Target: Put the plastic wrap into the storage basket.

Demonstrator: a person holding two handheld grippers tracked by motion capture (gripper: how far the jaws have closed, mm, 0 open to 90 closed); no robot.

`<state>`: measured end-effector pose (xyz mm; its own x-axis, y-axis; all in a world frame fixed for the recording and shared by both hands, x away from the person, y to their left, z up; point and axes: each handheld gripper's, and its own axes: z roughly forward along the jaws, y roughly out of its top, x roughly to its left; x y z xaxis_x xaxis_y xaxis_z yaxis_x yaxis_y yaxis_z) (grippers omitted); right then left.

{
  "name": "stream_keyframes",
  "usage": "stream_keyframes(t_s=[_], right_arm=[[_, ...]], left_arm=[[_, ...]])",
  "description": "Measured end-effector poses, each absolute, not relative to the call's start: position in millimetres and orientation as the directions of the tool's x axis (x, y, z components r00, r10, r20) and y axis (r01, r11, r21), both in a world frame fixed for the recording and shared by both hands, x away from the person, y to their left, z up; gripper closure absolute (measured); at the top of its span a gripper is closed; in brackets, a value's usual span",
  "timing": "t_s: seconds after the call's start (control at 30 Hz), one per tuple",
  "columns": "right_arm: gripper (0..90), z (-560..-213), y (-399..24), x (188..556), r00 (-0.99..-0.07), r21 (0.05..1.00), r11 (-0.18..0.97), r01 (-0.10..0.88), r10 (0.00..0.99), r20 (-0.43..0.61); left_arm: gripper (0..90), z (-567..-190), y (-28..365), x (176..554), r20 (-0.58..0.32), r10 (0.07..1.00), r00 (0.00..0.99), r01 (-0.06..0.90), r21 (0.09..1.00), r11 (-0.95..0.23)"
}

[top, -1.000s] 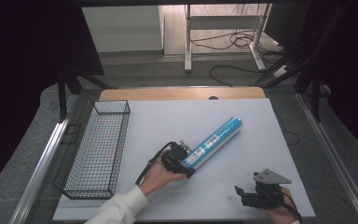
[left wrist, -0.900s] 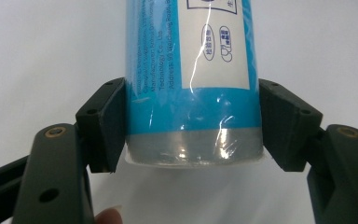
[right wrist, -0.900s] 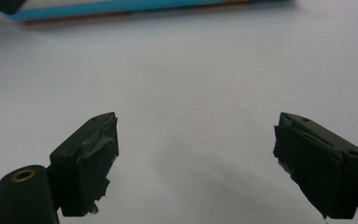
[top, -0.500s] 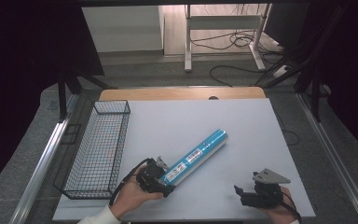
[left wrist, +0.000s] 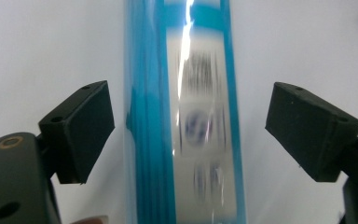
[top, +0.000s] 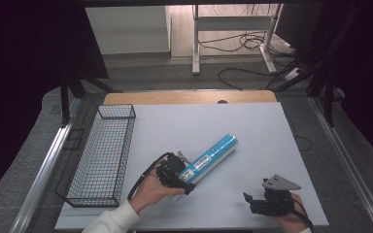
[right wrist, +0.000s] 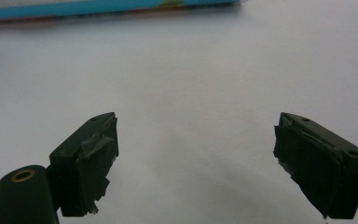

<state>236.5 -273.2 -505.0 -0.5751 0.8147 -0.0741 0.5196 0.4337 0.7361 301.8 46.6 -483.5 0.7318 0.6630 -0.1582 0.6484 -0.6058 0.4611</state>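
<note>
A long blue tube [top: 213, 154] with a white label lies diagonally on the white table [top: 252, 121]. My left gripper [top: 187, 177] sits at its near, lower-left end. In the left gripper view the tube [left wrist: 186, 116] runs up between the jaws. The left gripper [left wrist: 189, 126] has just been opening, and both pads now stand clear of the tube's sides. My right gripper [top: 249, 201] rests open near the front right edge, with bare table between its jaws [right wrist: 196, 158]. The tube [right wrist: 98, 9] crosses the top of the right gripper view.
A black wire basket [top: 102, 155] stands along the table's left side, close to my left hand. A wooden strip [top: 189, 97] borders the far edge. Cables and a metal stand lie on the floor beyond.
The left gripper first dragged the tube toward the near left. Its jaws have since opened and let go of the tube's end. The right gripper has stayed put.
</note>
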Motion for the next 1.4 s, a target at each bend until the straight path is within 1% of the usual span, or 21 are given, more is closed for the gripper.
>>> stream_keyframes(t_s=[0.13,0.3,0.43,0.5,0.53,0.6,0.77,0.83,0.9,0.93,1.03,1.17,1.27,1.4], right_arm=[[14.0,-506.3,-274.1,237.2,-0.573,0.733,0.434,0.523,0.816,-0.073],[14.0,-506.8,-274.1,237.0,-0.574,0.731,0.437,0.525,0.815,-0.075],[13.9,-507.4,-273.8,237.2,-0.574,0.729,0.438,0.526,0.815,-0.076],[13.9,-508.0,-273.8,237.5,-0.575,0.727,0.441,0.526,0.814,-0.078],[13.9,-508.5,-273.7,237.8,-0.576,0.724,0.443,0.528,0.814,-0.077],[13.8,-508.7,-273.8,237.9,-0.577,0.723,0.445,0.528,0.813,-0.079],[13.8,-507.6,-275.0,237.5,-0.571,0.729,0.442,0.523,0.816,-0.086],[13.8,-507.9,-275.3,238.0,-0.57,0.728,0.443,0.524,0.817,-0.087],[13.8,-508.7,-275.2,238.3,-0.572,0.724,0.445,0.527,0.816,-0.085],[13.8,-509.0,-275.2,238.4,-0.572,0.723,0.446,0.528,0.816,-0.085],[13.6,-508.4,-275.1,238.3,-0.568,0.726,0.442,0.527,0.819,-0.087],[13.5,-508.2,-275.3,238.3,-0.566,0.726,0.442,0.526,0.82,-0.088],[13.5,-507.6,-276.3,238.5,-0.567,0.727,0.442,0.525,0.819,-0.088],[13.5,-507.6,-277.4,239.2,-0.564,0.729,0.437,0.527,0.821,-0.085]], left_arm=[[15.3,-477.9,27.2,321.7,-0.149,0.663,0.734,0.646,0.451,-0.615],[16.2,-479.8,6.3,343.9,-0.151,0.665,0.732,0.654,0.43,-0.623],[16.3,-485.0,-3.8,355.1,-0.149,0.671,0.726,0.664,0.405,-0.628],[17.6,-486.9,-7.9,360.4,-0.156,0.672,0.724,0.668,0.401,-0.627],[20.0,-488.3,-12.3,366.1,-0.155,0.671,0.725,0.671,0.383,-0.635],[22.3,-488.8,-14.6,368.5,-0.155,0.672,0.724,0.673,0.375,-0.638],[24.3,-497.4,-23.1,376.5,-0.144,0.675,0.724,0.682,0.298,-0.668],[26.5,-499.8,-25.5,376.4,-0.142,0.672,0.727,0.68,0.286,-0.675],[30.7,-501.1,-27.3,376.3,-0.15,0.666,0.731,0.677,0.281,-0.68],[31.2,-500.5,-27.8,376.7,-0.148,0.665,0.732,0.677,0.272,-0.684],[31.6,-499.8,-28.3,379.3,-0.161,0.667,0.728,0.683,0.252,-0.685],[31.8,-499.7,-26.3,381.3,-0.18,0.665,0.725,0.687,0.253,-0.681],[31.9,-498.1,-23.1,383.3,-0.175,0.665,0.726,0.686,0.246,-0.685],[31.9,-487.2,-9.4,387.7,-0.237,0.671,0.703,0.711,0.258,-0.654]])
